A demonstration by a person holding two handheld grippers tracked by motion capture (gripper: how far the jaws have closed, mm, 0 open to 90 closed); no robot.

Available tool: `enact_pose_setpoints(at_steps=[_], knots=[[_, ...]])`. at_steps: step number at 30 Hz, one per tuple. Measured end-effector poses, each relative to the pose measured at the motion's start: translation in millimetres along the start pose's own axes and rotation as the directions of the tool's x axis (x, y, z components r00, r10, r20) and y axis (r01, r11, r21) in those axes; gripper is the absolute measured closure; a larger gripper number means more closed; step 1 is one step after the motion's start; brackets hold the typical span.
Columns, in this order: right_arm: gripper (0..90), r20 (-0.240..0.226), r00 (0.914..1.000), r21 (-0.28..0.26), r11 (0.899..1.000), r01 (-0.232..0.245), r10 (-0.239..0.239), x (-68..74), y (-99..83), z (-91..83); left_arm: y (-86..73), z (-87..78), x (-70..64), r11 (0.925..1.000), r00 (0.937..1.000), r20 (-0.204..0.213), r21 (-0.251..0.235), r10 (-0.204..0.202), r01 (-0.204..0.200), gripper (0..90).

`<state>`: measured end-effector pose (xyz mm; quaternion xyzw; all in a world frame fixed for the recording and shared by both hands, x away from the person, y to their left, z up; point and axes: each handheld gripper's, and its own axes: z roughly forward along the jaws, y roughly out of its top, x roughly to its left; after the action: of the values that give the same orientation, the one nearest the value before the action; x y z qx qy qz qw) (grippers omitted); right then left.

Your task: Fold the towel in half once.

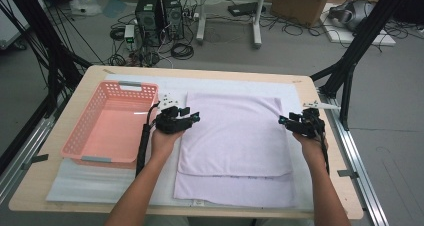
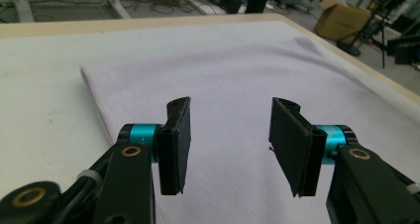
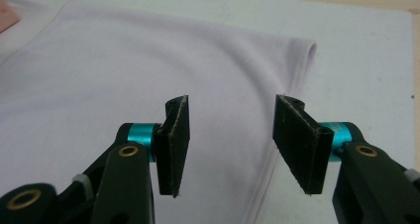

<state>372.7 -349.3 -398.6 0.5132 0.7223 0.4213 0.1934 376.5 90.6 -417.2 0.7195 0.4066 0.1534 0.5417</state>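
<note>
Since folding needs both side edges, left claw [image 1: 194,117] and right claw [image 1: 283,120] flank the lilac cloth [image 1: 235,136], each spread wide, nothing pinched.

A pale lilac folded cloth [image 1: 235,146] is spread on a white mat [image 1: 75,183] at the table's centre. The left gripper [image 1: 192,118] is held at the cloth's nine o'clock edge and the right gripper [image 1: 284,120] at its three o'clock edge. A pink basket [image 1: 82,136] is set at nine o'clock, just beside the left gripper.
</note>
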Motion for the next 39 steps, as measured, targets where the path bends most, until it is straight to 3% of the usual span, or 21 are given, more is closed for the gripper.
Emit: enact_pose_setpoints(at_steps=[6, 12, 17, 24, 28, 31, 34, 36, 39], knots=[[50.3, -0.021, 0.9993, 0.002, 1.000, 0.031, -0.031, 14.5, -17.1, -18.4, -13.1, -17.8, -14.0, 0.9999, 0.9999, 0.010, 0.009, 0.009, -0.009, 50.4], [52.9, -0.034, 0.9987, -0.004, 0.999, 0.038, -0.038, 27.5, -47.7, -37.8, -36.2, -44.0, -18.7, 0.9991, 0.9993, 0.031, 0.038, -0.019, 0.018, 51.8], [54.6, -0.015, 0.9987, 0.014, 0.999, 0.048, -0.048, 36.1, -71.2, -51.4, -55.8, -64.3, -20.7, 0.9964, 0.9974, 0.044, 0.064, -0.057, 0.054, 53.3], [58.4, 0.005, 0.9974, 0.004, 0.997, 0.072, -0.072, 49.3, -97.1, -75.7, -76.5, -84.5, -33.6, 0.9919, 0.9954, 0.058, 0.107, -0.076, 0.069, 52.5], [60.6, 0.011, 0.9981, -0.009, 0.998, 0.061, -0.061, 53.2, -110.3, -86.7, -84.3, -87.1, -41.7, 0.9860, 0.9976, 0.027, 0.156, -0.064, 0.059, 52.6], [60.6, 0.021, 0.9963, 0.004, 0.996, 0.084, -0.084, 54.4, -113.9, -90.1, -85.3, -87.3, -44.9, 0.9842, 0.9990, 0.006, 0.172, -0.043, 0.042, 54.2], [60.6, 0.018, 0.9966, 0.004, 0.997, 0.081, -0.081, 53.8, -116.0, -91.4, -86.2, -85.6, -47.9, 0.9791, 0.9996, -0.010, 0.202, -0.025, 0.027, 60.3], [60.3, 0.012, 0.9964, 0.008, 0.996, 0.084, -0.084, 54.0, -116.9, -91.4, -85.9, -82.8, -50.4, 0.9736, 0.9994, -0.036, 0.228, -0.003, 0.011, 64.1], [60.2, 0.011, 0.9963, 0.006, 0.996, 0.085, -0.085, 53.9, -116.4, -91.7, -85.7, -82.0, -54.1, 0.9721, 0.9960, -0.084, 0.234, 0.031, -0.011, 71.6]])
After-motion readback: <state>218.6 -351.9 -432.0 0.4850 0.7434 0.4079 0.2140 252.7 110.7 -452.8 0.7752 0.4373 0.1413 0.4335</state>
